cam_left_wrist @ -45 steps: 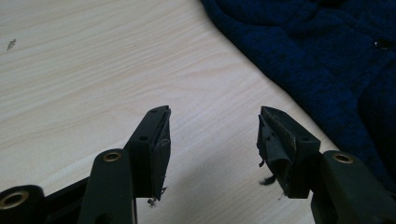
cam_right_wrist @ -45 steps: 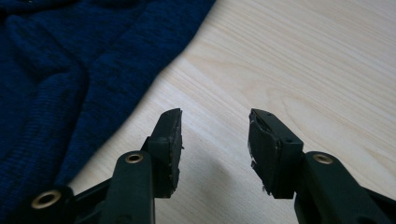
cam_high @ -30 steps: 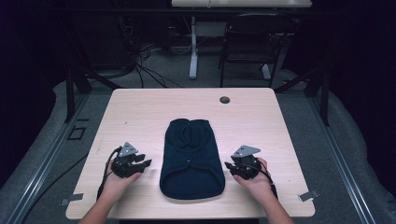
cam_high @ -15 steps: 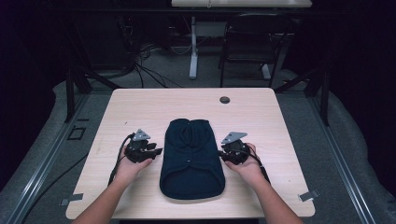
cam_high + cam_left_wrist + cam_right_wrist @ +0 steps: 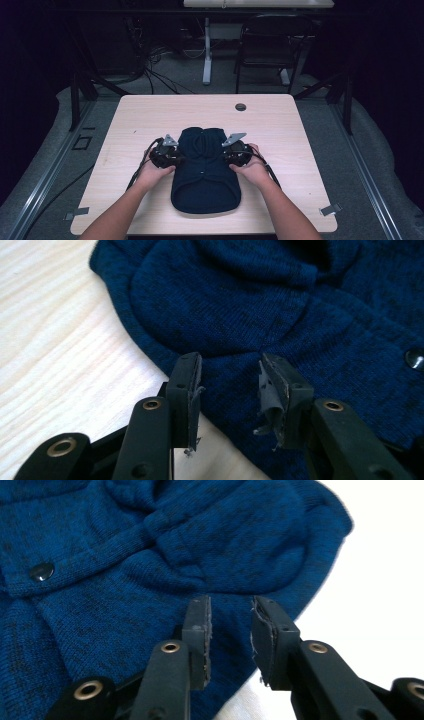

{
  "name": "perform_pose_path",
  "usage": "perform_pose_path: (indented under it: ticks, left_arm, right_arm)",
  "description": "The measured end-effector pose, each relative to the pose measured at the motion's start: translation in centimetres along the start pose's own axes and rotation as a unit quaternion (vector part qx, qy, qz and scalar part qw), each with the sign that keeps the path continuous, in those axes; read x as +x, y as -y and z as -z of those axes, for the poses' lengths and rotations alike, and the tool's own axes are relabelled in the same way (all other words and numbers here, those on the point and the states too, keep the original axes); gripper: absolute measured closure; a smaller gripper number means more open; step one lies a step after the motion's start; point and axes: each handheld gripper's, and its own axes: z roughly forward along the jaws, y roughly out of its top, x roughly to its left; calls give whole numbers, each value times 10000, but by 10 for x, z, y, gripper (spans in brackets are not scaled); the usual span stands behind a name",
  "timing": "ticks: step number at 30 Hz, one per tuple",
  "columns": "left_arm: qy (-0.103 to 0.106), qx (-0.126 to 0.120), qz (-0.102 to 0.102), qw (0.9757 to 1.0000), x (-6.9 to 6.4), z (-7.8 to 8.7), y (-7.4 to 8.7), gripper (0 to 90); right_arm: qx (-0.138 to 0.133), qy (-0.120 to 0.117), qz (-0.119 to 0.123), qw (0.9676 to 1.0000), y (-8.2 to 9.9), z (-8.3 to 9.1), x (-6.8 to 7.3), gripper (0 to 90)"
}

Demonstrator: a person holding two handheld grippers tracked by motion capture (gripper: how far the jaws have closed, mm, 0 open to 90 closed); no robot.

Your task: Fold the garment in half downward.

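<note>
both grippers sit at the edges of the dark blue knit sweater [image 5: 205, 172], which lies folded at the near middle of the tabletop [image 5: 300, 150]. left gripper [image 5: 227, 390] has its jaws spread over the left edge, right gripper [image 5: 230, 630] spread over the right edge, neither pinching yet. i judge the knit soft, light and floppy; i'd take it at the thick side folds, clear of the snap button [image 5: 41, 571]. wood is smooth and pale; dark room, chair [image 5: 270, 45] and cables [image 5: 155, 65] beyond.
</note>
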Motion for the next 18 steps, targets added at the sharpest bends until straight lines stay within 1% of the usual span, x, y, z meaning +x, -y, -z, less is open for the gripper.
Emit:
perform_pose_path:
  ticks: [2,3,4,5,6,8,10,12,13,15,16,18]
  left_arm:
    - [4,43,-35,10000,0,-3,1,609]
    - [-4,19,-48,10000,0,-3,1,628]
    - [5,20,-37,10000,0,-3,1,638]
    - [17,14,-15,10000,0,-4,1,636]
    - [30,17,3,10000,1,-4,2,633]
    - [103,54,-39,9999,2,-3,2,629]
    - [157,74,-18,9998,3,-3,2,624]
    - [136,73,-36,9999,2,-3,3,620]
    - [114,74,-65,9999,1,-3,3,620]
    - [90,75,-124,9999,-1,-2,3,623]
    - [75,105,-184,9997,-2,-1,4,625]
    - [114,132,-229,9996,-4,0,5,643]
  right_arm:
    - [74,16,71,9999,0,-4,2,704]
    - [111,-18,99,9999,0,-7,3,708]
    - [224,-107,92,9997,0,-9,3,710]
    - [248,-130,104,9996,2,-12,4,717]
    - [282,-124,183,9994,2,-12,4,725]
    - [298,-141,180,9993,2,-12,5,737]
    - [281,-159,197,9993,3,-12,6,746]
    - [293,-188,206,9992,3,-11,8,754]
    - [329,-173,252,9990,3,-10,9,761]
    - [329,-258,212,9989,4,-9,11,773]
    - [329,-295,207,9988,5,-8,12,772]
    - [320,-320,207,9988,7,-6,15,772]
